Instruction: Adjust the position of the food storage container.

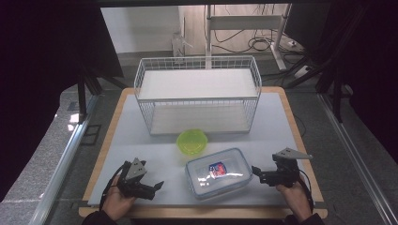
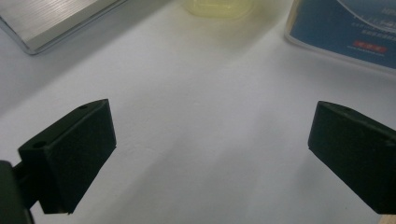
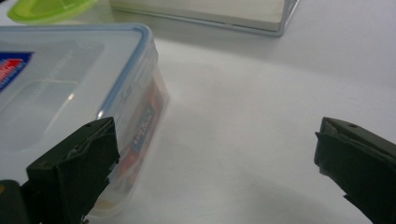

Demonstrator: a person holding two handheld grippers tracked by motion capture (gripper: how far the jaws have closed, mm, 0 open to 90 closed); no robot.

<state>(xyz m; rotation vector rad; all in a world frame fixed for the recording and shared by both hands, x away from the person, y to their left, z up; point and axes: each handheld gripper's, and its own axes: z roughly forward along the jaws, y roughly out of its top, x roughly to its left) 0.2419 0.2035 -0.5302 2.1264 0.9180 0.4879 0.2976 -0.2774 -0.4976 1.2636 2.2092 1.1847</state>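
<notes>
Both grippers' fingers wide apart, empty; lidded container [image 1: 218, 172] between left gripper [image 1: 149, 187] and right gripper [image 1: 259, 175].

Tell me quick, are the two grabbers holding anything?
Left gripper: open, holding nothing.
Right gripper: open, holding nothing, beside the clear box.

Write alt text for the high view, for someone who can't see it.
A clear lidded container lies on a white table between two open hand-held grippers, the left gripper and right gripper. Behind it sit a green bowl and a white wire rack.
</notes>
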